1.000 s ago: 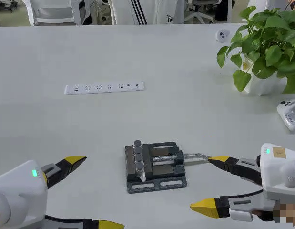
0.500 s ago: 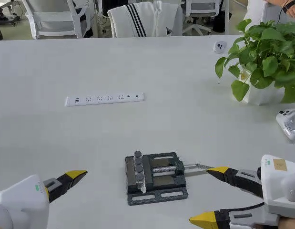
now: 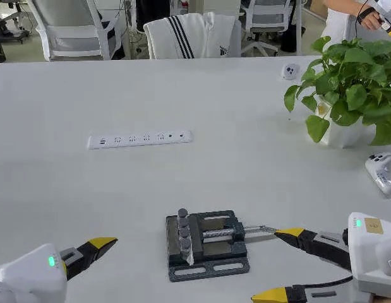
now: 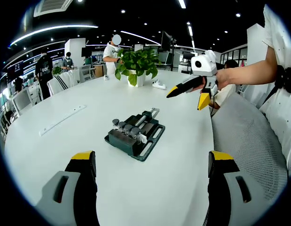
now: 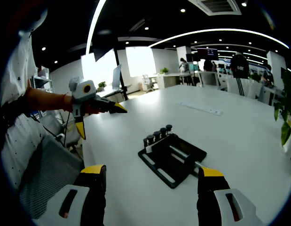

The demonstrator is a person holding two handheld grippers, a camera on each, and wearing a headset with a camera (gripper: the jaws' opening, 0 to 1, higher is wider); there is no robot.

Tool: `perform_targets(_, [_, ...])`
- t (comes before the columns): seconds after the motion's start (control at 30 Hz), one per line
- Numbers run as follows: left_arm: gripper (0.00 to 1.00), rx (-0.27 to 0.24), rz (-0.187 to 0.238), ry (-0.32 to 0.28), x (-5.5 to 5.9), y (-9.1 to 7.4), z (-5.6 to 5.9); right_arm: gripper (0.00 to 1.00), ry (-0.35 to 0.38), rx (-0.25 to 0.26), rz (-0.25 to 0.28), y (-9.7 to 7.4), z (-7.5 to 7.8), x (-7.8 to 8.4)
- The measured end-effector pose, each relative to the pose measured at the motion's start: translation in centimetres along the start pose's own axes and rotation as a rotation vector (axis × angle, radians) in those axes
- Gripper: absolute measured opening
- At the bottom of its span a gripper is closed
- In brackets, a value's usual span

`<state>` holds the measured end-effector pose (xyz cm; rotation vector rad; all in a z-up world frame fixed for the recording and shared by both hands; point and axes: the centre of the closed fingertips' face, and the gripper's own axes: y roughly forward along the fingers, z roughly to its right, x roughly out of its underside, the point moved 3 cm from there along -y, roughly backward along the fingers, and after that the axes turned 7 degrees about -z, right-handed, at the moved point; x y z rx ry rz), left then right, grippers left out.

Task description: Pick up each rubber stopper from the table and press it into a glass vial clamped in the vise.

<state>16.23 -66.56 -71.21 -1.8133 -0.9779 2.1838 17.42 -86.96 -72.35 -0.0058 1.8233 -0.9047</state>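
A black vise [image 3: 211,249] sits near the table's front edge. It clamps a row of several glass vials [image 3: 182,232], each with a dark rubber stopper on top. My left gripper [image 4: 152,157] hovers open to the left of the vise with nothing between its jaws, and one yellow fingertip [image 3: 102,243] shows in the head view. My right gripper [image 3: 278,264] is open and holds nothing, just right of the vise's screw handle [image 3: 258,230]. The vise [image 4: 135,135] and vials [image 4: 126,129] lie ahead of the left jaws, and the vise [image 5: 171,157] also sits between the right jaws.
A white power strip [image 3: 139,138] lies in the middle of the table. At the right stand a potted plant [image 3: 353,95], a white controller [image 3: 379,173] and a small round white device [image 3: 290,71]. Chairs, one draped with a jacket [image 3: 192,35], line the far edge.
The head camera has tilted up, so everything sits lower in the picture. Both grippers stay open beside the vise, and the left one's lower jaw has dropped out of frame.
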Motion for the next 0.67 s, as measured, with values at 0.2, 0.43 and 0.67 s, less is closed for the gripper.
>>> perform_targets(0.2, [0.99,0.004,-0.004,0.000,0.19,-0.08,0.01,0.78,0.002,0.001,0.006,-0.05,-0.12,-0.21])
perform_targets(0.43, [0.99,0.006,-0.008,0.002,0.30,-0.13,0.08,0.78,0.003,0.001,0.009,-0.15,-0.20,-0.13])
perform_targets(0.67, [0.99,0.007,-0.008,0.003,0.41,-0.15,-0.02,0.78,0.007,0.004,0.012,-0.31,-0.15,-0.01])
